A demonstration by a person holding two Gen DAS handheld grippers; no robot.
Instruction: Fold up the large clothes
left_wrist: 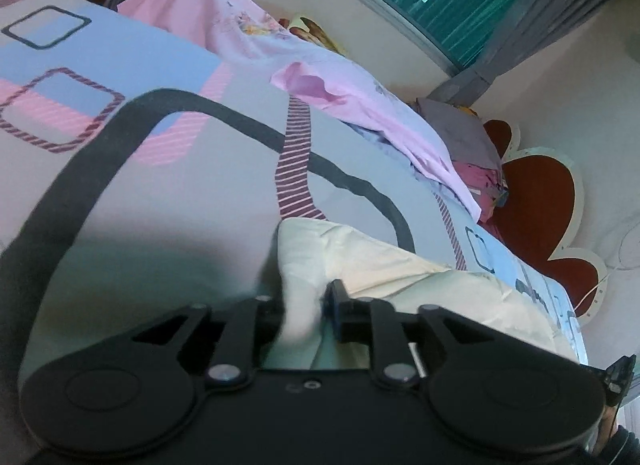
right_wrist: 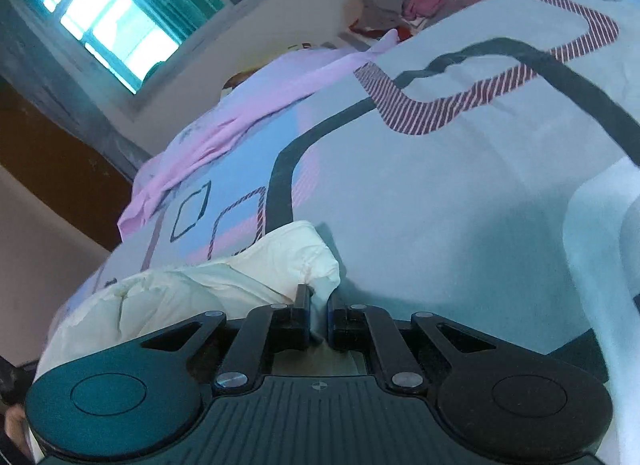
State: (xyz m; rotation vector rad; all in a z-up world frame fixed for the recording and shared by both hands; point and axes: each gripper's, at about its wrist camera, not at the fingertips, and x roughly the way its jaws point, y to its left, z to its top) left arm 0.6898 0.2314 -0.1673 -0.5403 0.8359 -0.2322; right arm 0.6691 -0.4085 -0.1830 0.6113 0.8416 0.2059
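Low in each frame, the left gripper [left_wrist: 306,307] and right gripper [right_wrist: 318,307] each pinch the cream-coloured cloth garment [left_wrist: 400,269] [right_wrist: 224,277] on the patterned light-blue bedsheet [left_wrist: 180,205] [right_wrist: 440,185].

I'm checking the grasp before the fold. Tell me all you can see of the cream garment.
The cream garment is pale, soft, wrinkled cloth, bunched rather than flat, lying on the patterned bedsheet. The left tongs pinch one part of it, and the right tongs are shut on a puckered corner. Its full shape is hidden.
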